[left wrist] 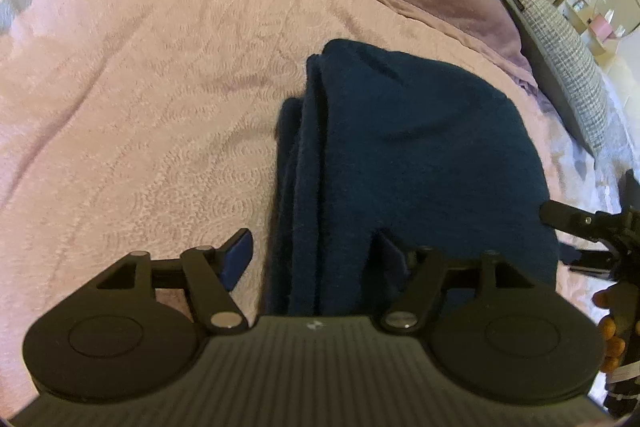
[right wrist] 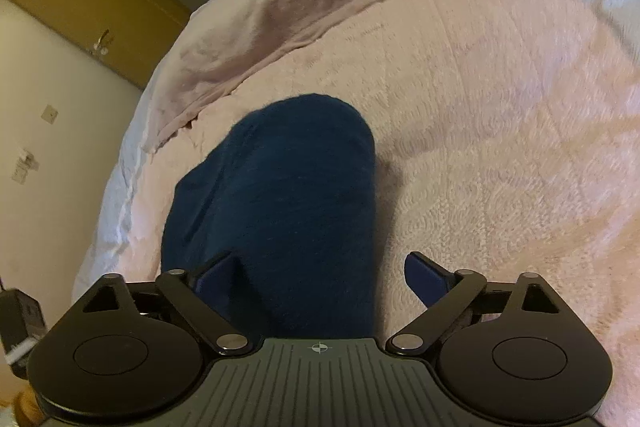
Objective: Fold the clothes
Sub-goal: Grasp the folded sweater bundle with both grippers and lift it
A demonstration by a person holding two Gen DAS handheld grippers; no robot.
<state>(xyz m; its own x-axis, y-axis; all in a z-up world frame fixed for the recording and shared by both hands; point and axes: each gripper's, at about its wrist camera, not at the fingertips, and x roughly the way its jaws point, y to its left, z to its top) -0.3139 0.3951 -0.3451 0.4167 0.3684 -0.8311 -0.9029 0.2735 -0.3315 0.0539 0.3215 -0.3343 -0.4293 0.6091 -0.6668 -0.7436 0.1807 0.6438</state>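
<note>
Your left gripper [left wrist: 316,251] is hanging wide open with nothing in it, low in the picture, over the folded dark blue cloth [left wrist: 400,155] lying on the pink bed cover [left wrist: 140,99]. Your right gripper [right wrist: 320,275] is also gaping open and empty above the cloth's near end.

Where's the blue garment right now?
The blue garment lies folded on the pink bedspread, straight ahead of both open grippers. In the left wrist view it sits right of centre, near the grey pillow; in the right wrist view, left of centre.
</note>
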